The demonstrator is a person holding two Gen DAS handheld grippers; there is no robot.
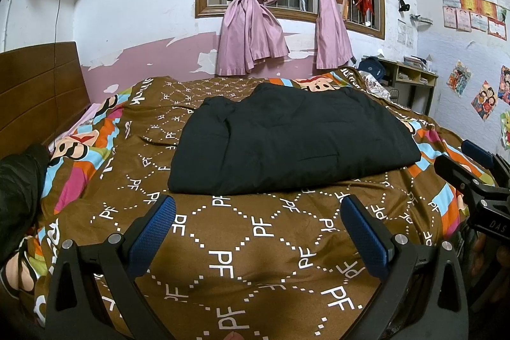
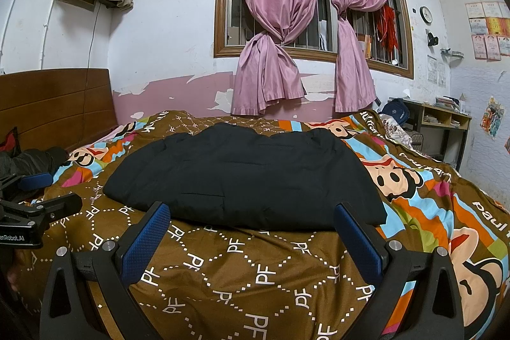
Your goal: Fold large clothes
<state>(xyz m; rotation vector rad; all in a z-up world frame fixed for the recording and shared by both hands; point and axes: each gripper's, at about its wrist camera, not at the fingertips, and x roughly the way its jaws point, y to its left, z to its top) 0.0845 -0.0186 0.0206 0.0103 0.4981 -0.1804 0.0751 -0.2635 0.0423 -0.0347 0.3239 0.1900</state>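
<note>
While both grippers hang over the near side of the bed, neither holds anything. Far left: wooden headboard (image 2: 54, 104), and a dark bundle (image 1: 19, 190) lies on the bed's left edge beside it, close to the left gripper's side. Left gripper (image 1: 258, 212) is released, blue pads spread wide, bare quilt between them, tips just short of the garment's near edge, not touching. Brown patterned quilt (image 1: 242, 247) covers the bed; the strip nearest the cameras is flat and unoccupied, giving open room along the near side. Black garment (image 1: 287, 133) lies flat mid-bed as a compact rectangle-like block; near edge fairly straight, left edge rounded and slightly puffed, right near corner pointing toward the right side. Quilt shows all round it, wider on the left than behind. Same garment (image 2: 242, 174) from the right wrist view sits dead ahead, near edge just past the fingertips. Right gripper (image 2: 251, 220) is also released, pads wide apart; whether its tips touch the hem is hard to tell, they overlap it in view. Each gripper shows at the edge of the other's view, well apart. Behind the bed: peeling wall, window with knotted pink curtains (image 2: 271, 53). Far right: a desk (image 2: 446, 120) with shelves stands past the foot corner, clear of the garment, and posters hang on the wall.
</note>
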